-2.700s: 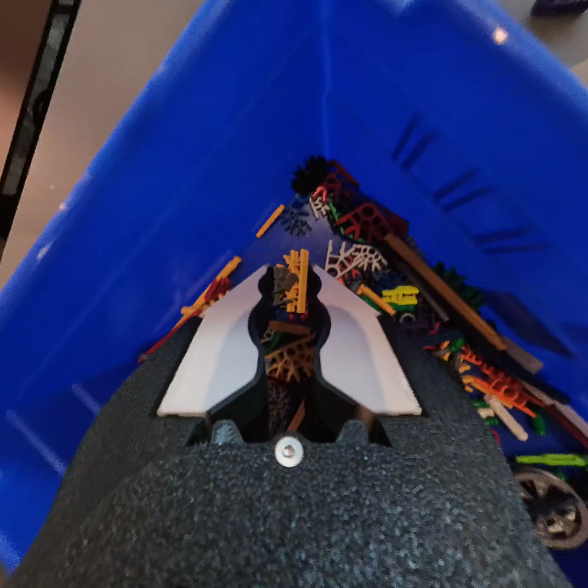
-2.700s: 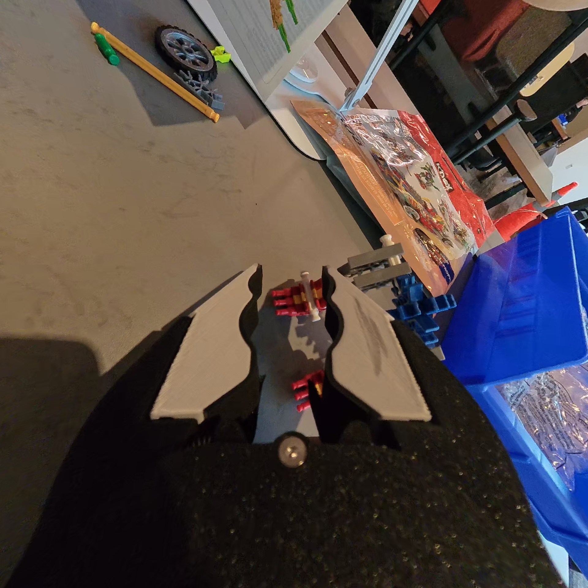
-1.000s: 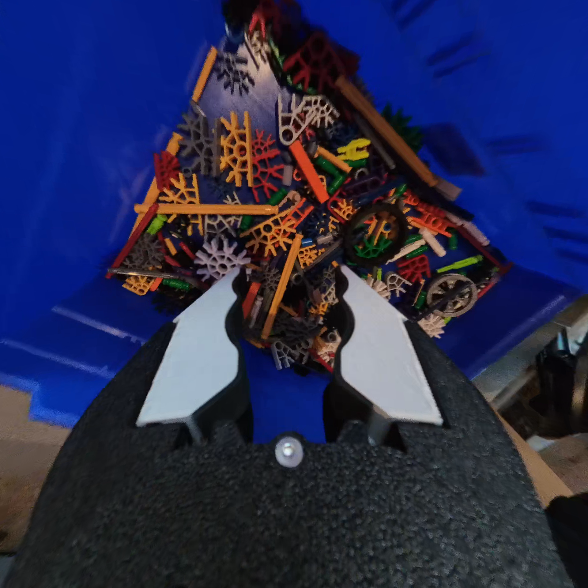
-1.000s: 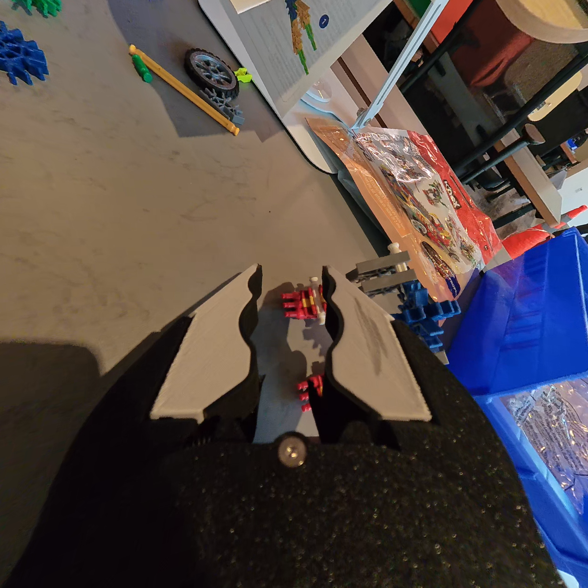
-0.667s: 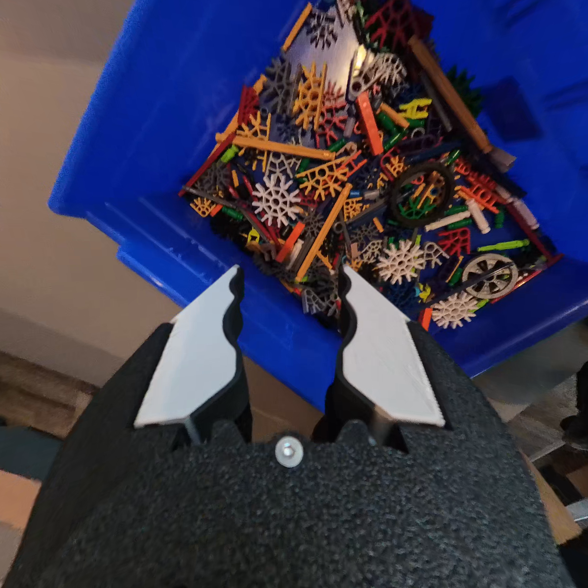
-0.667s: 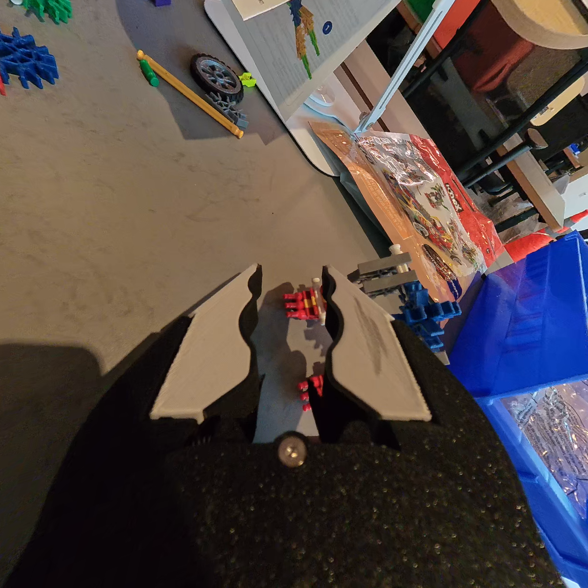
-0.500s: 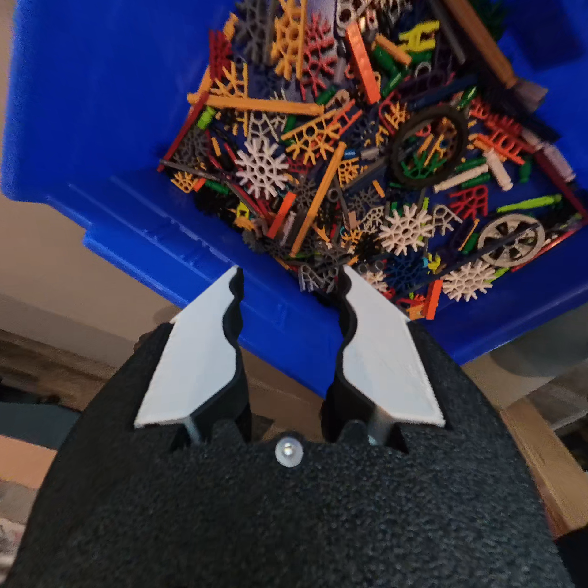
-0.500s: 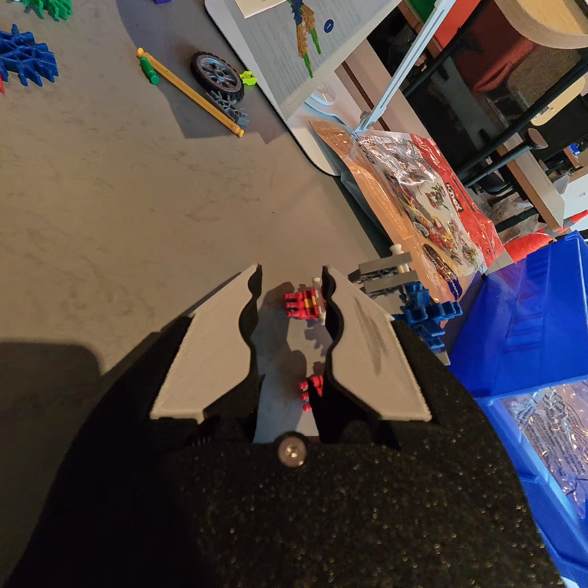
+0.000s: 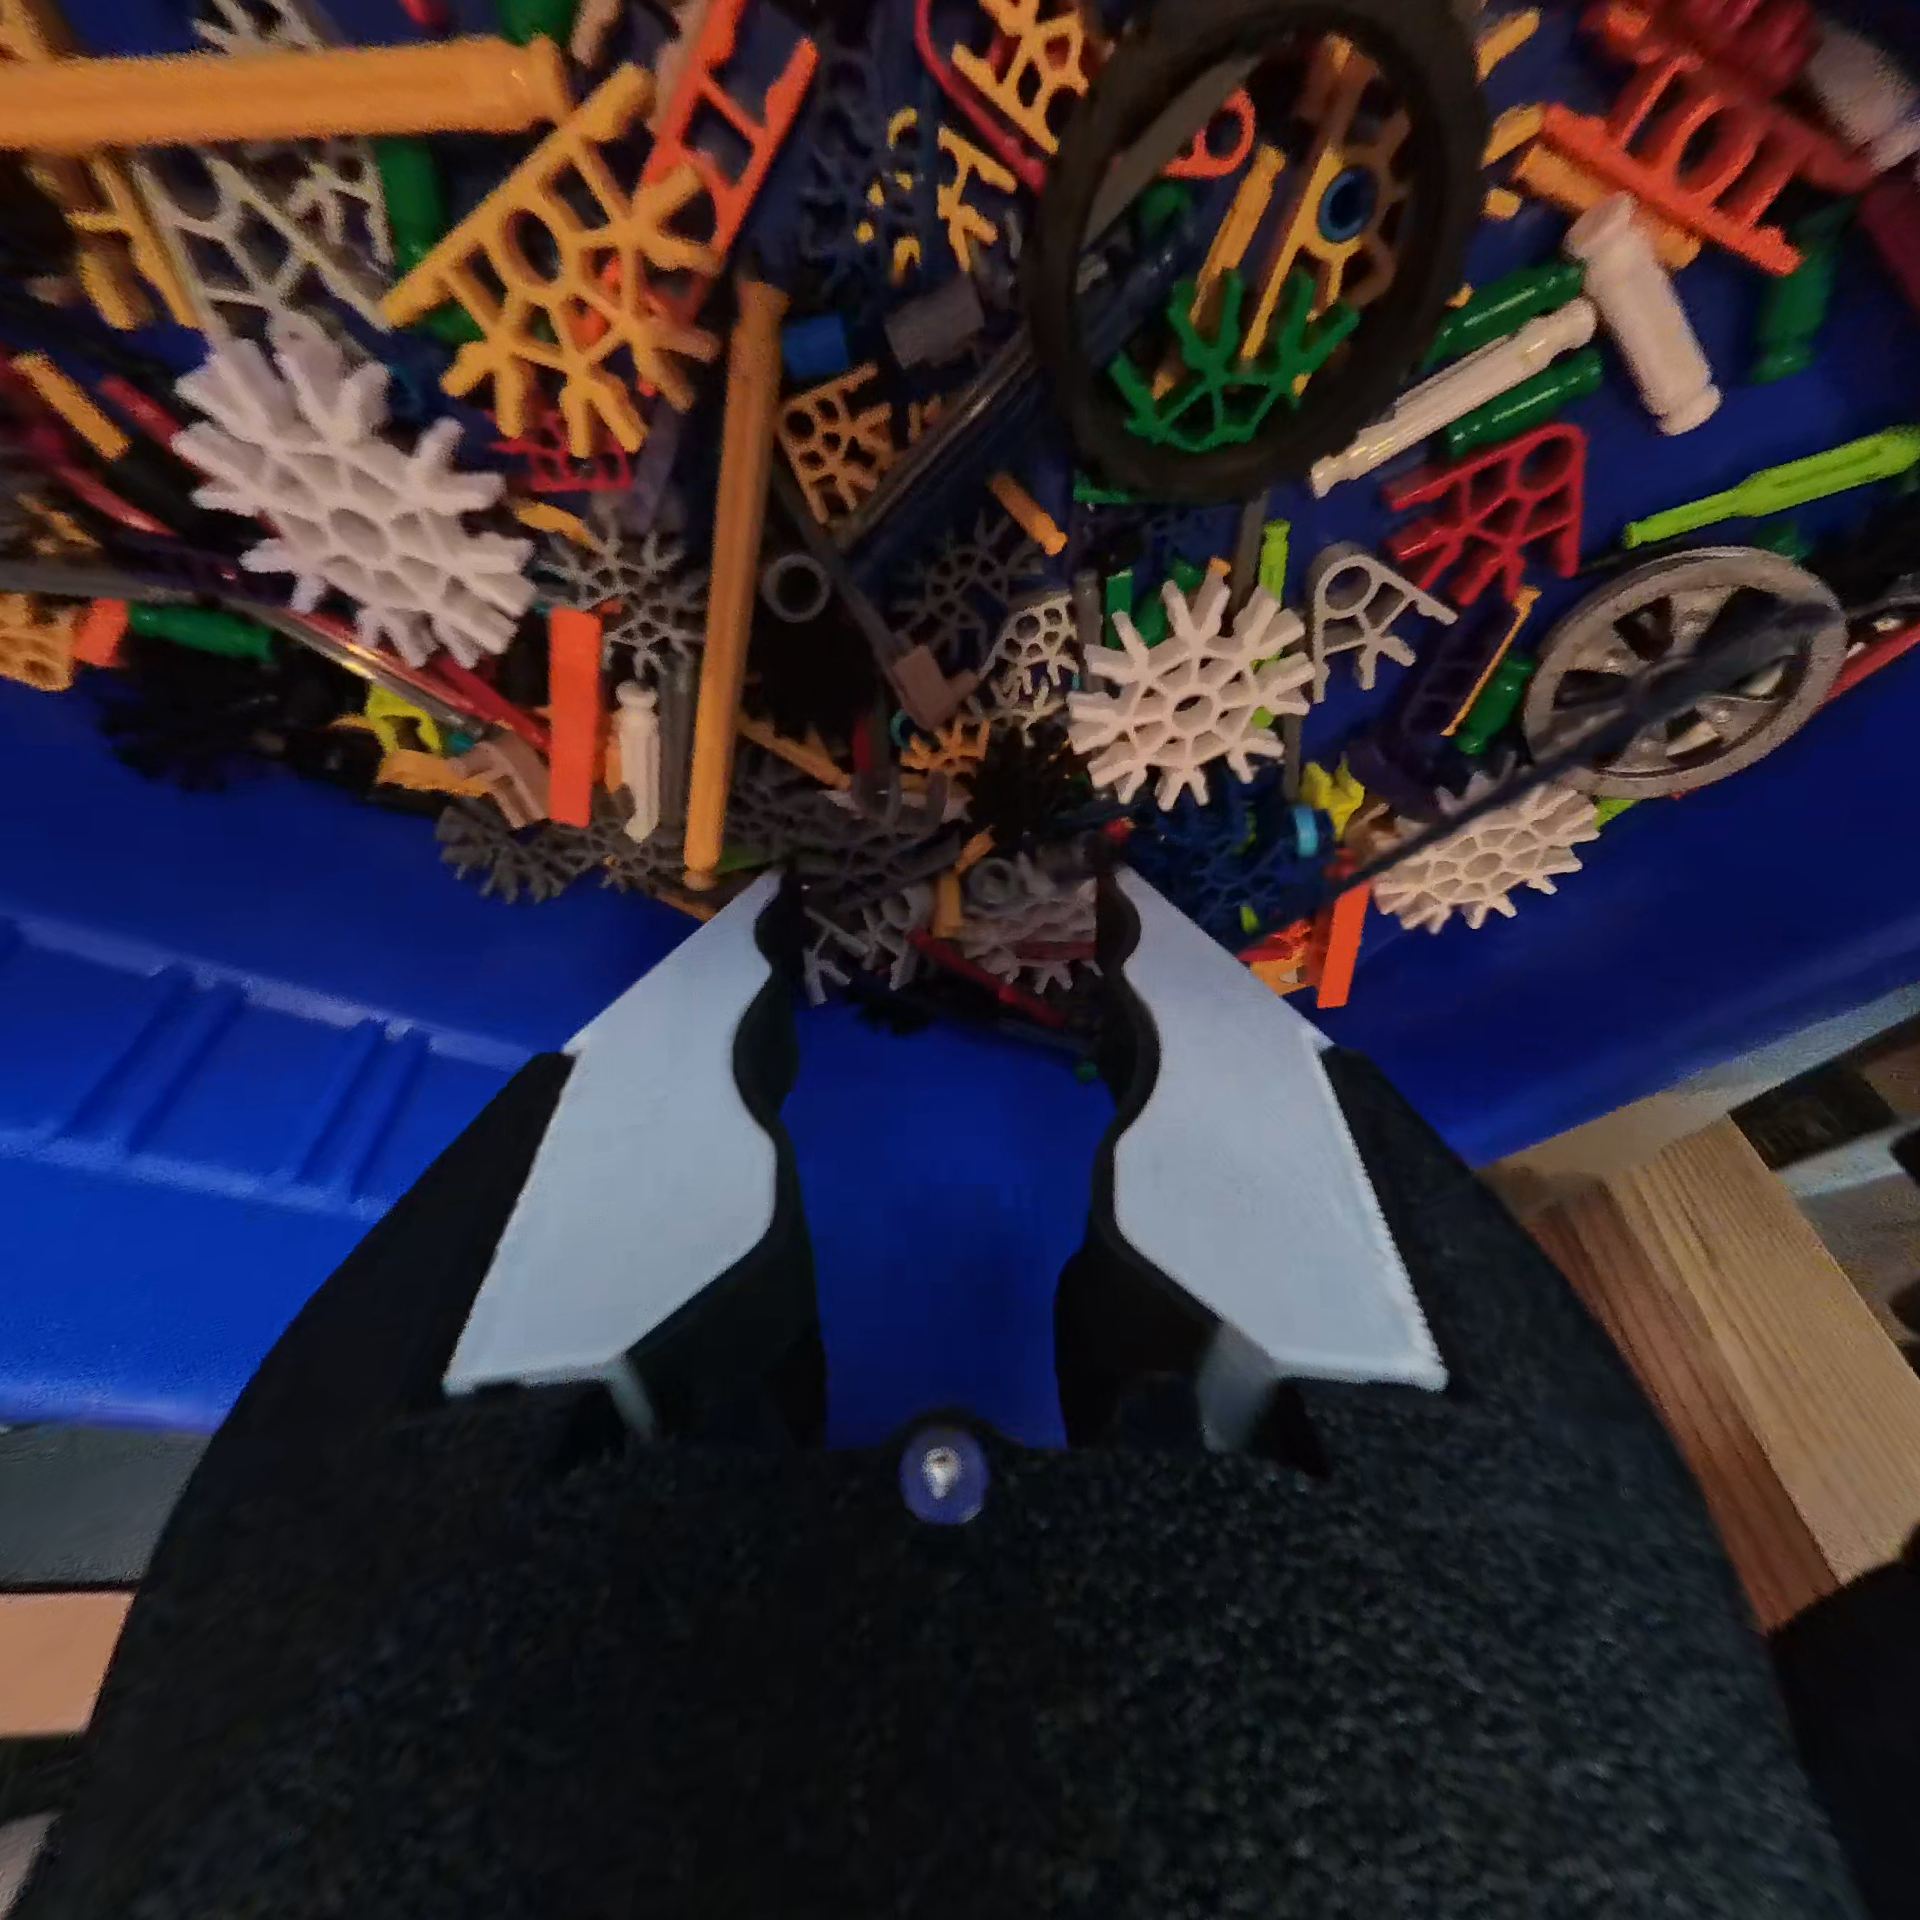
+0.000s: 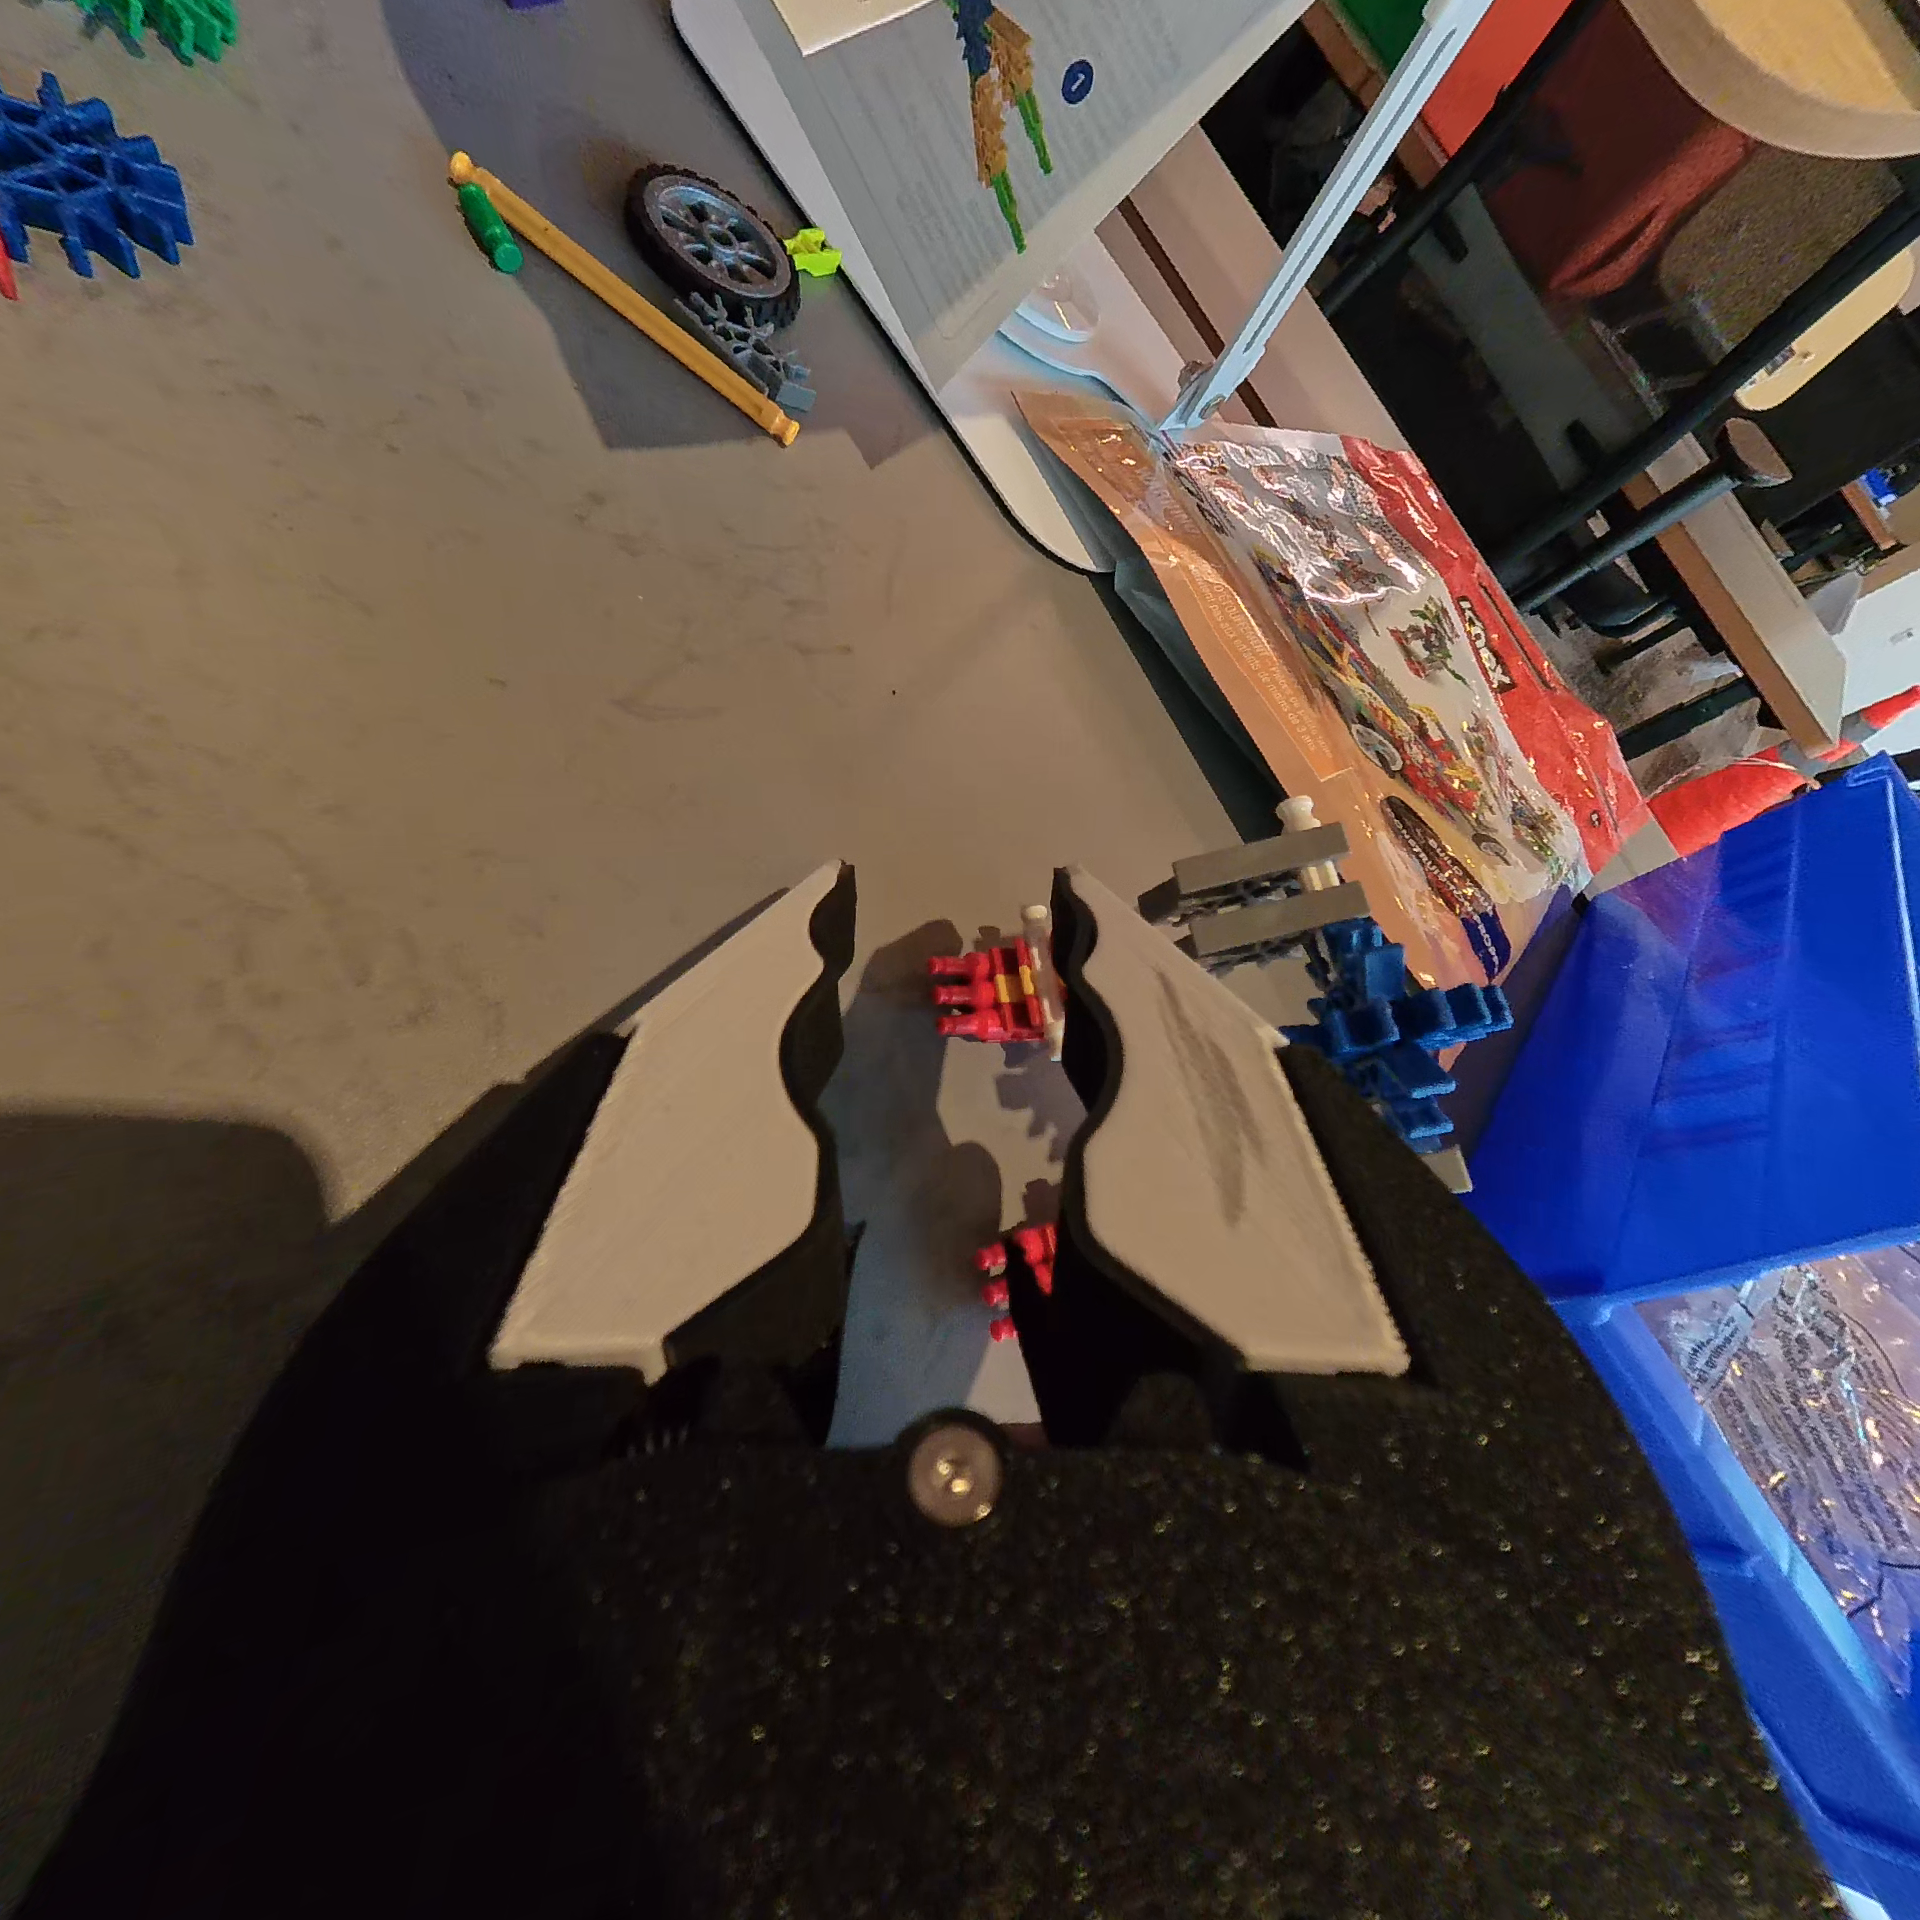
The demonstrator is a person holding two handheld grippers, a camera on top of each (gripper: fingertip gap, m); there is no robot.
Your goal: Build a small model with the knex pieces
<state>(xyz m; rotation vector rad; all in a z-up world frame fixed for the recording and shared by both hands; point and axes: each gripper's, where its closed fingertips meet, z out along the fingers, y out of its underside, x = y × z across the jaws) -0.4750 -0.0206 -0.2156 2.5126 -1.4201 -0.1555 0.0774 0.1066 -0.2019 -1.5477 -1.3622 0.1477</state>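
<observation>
left gripper: left gripper (image 9: 940, 894) is spread apart and empty, tips over the near edge of the parts pile inside the blue bin (image 9: 260, 1091)
blue bin: near wall runs under the left gripper; holds a heap of mixed plastic construction parts
parts in bin: white snowflake connector (image 9: 1190, 698) just beyond the right fingertip; second white snowflake connector (image 9: 348, 509) farther left; black tyre ring (image 9: 1247, 244) at the far side; grey spoked wheel (image 9: 1683, 675) at the bin's right; long yellow rod (image 9: 727, 592) pointing toward the left fingertip
right gripper: right gripper (image 10: 951, 883) has its fingers apart with nothing between them, above the grey worktop (image 10: 416, 644)
nearest to right gripper: red connector cluster (image 10: 987, 992) on the worktop just beyond the tips, close to the right finger; smaller red piece (image 10: 1013, 1273) lower between the fingers
right of red cluster: grey-and-blue assembly (image 10: 1340, 987), then a printed plastic bag (image 10: 1382, 665) and another blue bin (image 10: 1714, 1049)
far from red cluster: yellow rod (image 10: 623, 296) with green rod (image 10: 488, 223) and small wheel (image 10: 717, 249), blue connector (image 10: 83, 192) at the left edge
</observation>
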